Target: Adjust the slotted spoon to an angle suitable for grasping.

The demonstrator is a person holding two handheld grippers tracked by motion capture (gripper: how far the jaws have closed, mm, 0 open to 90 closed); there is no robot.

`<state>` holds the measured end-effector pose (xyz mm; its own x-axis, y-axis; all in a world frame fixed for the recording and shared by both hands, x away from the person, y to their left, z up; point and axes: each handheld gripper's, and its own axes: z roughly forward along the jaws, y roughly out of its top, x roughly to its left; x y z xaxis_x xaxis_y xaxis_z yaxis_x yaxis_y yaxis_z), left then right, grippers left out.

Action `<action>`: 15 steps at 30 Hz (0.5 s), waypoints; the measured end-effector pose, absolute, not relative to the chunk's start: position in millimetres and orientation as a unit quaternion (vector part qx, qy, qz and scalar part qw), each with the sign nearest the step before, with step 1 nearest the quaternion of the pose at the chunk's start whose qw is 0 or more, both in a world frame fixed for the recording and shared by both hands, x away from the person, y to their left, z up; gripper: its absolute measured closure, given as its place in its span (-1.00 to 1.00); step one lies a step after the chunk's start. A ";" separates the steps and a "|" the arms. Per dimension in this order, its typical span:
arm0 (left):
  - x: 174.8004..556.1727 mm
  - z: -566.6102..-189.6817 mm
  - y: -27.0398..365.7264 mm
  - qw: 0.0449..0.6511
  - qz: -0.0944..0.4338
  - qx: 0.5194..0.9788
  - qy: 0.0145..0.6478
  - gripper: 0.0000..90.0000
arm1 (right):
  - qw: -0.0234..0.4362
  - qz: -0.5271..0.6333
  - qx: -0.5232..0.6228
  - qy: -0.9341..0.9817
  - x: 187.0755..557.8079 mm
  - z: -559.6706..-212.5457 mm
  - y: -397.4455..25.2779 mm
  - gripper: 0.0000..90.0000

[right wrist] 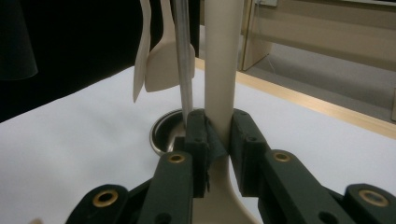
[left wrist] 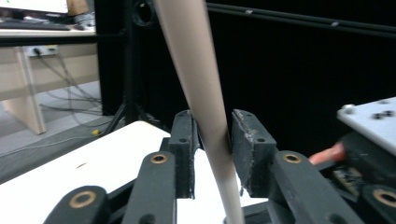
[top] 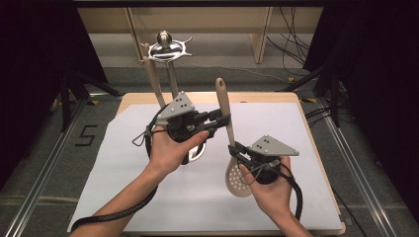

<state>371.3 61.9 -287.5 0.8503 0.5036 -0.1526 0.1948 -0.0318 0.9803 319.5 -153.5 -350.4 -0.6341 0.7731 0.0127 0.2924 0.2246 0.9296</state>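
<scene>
A beige slotted spoon [top: 237,178] is held above the table, handle up and away, holed bowl towards me. My left gripper [top: 225,118] is shut on the middle of its handle [left wrist: 196,70]. Lower down, my right gripper [top: 234,147] is shut on the spoon's neck [right wrist: 223,56], just above the bowl. Behind the left hand stands a metal utensil stand [top: 167,47] with hooks on top. From it hang a beige spatula [right wrist: 161,65] and another beige utensil [top: 154,81]. The stand's round base [right wrist: 166,133] lies just past the right gripper's jaws, partly hidden by the left hand in the high view.
A white sheet [top: 276,123] covers the wooden table [top: 257,96]. Black curtains and tripod legs [top: 69,89] flank the table. Cables [top: 291,44] lie on the floor behind. A black cable [top: 113,215] trails from the left gripper along the forearm.
</scene>
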 end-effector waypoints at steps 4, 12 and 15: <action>364.4 -282.8 59.7 0.653 0.105 0.718 0.218 0.67 | 0.236 0.507 0.353 0.750 320.5 -350.0 -151.4 0.75; 363.1 -282.6 61.1 0.642 0.112 0.729 0.207 0.67 | 0.231 0.524 0.325 0.752 321.5 -343.3 -150.7 0.51; 364.1 -282.9 62.8 0.644 0.112 0.729 0.206 0.67 | 0.228 0.539 0.322 0.744 321.6 -340.9 -151.3 0.44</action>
<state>364.1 62.8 -282.9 0.8902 0.4440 -0.1025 0.1563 -0.0864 0.9839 321.6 -151.3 -340.9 -0.6891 0.7246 0.0084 0.2339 0.2114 0.9490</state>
